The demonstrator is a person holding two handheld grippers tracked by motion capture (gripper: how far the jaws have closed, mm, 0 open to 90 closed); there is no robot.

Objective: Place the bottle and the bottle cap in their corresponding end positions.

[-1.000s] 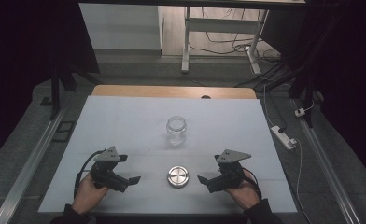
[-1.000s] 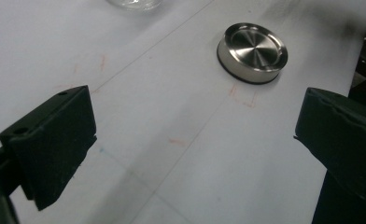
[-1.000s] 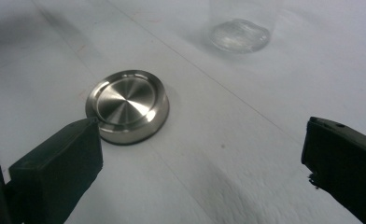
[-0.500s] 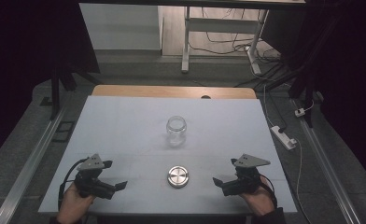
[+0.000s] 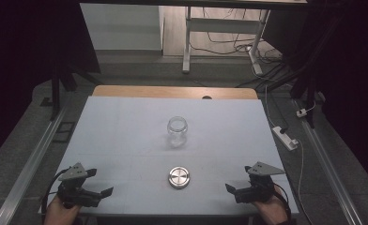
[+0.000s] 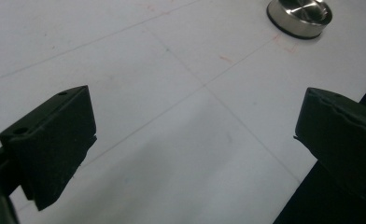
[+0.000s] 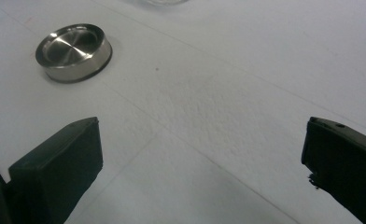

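An empty clear glass jar point(image 5: 177, 131) stands upright in the middle of the white table point(image 5: 126, 136). Its round metal lid point(image 5: 179, 177) lies flat nearer the front edge and also shows as a steel disc point(image 6: 300, 16) point(image 7: 73, 51) in both gripper views. My left gripper point(image 5: 100, 185) rests at the front left corner, open, jaws wide apart over bare table point(image 6: 195, 121). Open as well, my right gripper point(image 5: 233, 188) sits at the front right corner, nothing between its jaws point(image 7: 204, 154). Both point inward toward the lid, each well apart from it.
A wooden strip point(image 5: 172, 92) runs along the table's far edge. Beyond it stand a metal frame leg point(image 5: 187, 42) and loose cables on the floor. A white power strip point(image 5: 285, 137) lies on the floor to the right. Metal rails flank the table.
Both grippers have drawn back toward the front edge and outward to the table's corners. The jar and lid have stayed put.
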